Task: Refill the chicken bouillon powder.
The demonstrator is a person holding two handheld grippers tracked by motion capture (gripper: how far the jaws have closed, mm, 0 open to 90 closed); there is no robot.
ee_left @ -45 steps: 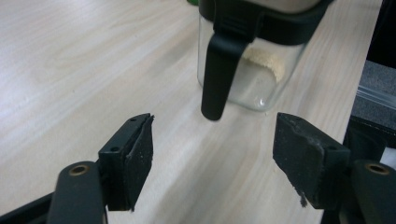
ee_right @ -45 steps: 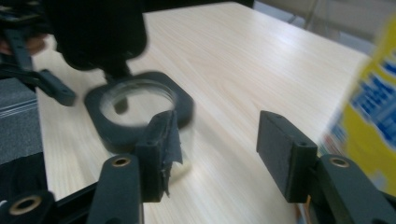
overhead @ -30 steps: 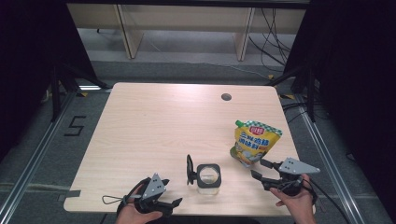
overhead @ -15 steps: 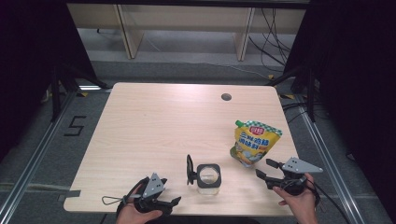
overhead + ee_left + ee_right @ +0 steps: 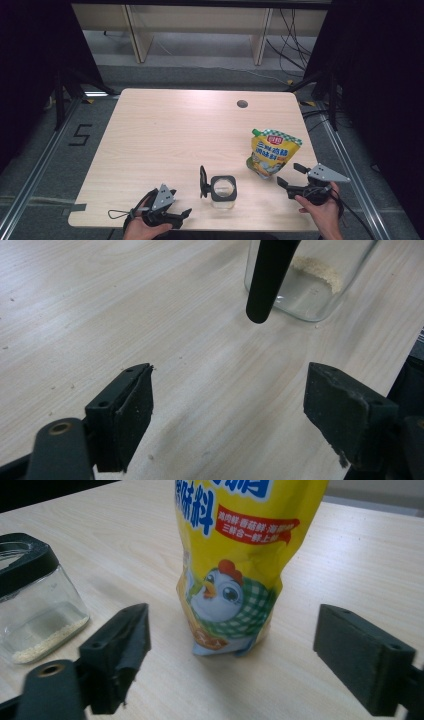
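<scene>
Holding both grippers low at the near edge of the desk (image 5: 165, 125), nothing grasped. My right gripper (image 5: 291, 175) is sitting with jaws spread wide, aimed at the yellow seasoning pouch (image 5: 272, 153); in the right gripper view the pouch (image 5: 237, 560) is standing upright between the two jaws but farther out, not touching either. Pouch is showing a cartoon chicken and red label, base resting on the desk at the right side, just beside the gripper.

My left gripper (image 5: 185, 214) is also gaping wide, pointing toward the glass jar (image 5: 223, 189), which is standing near the front middle of the desk. Jar's black lid (image 5: 203, 181) is flipped open, standing up on the jar's left side. In the left gripper view the jar (image 5: 310, 280) is well ahead of the jaws with a little pale powder (image 5: 316, 271) lying inside, and the black lid (image 5: 267, 277) is hanging in front of it. Jar and pouch are near each other, not touching.
</scene>
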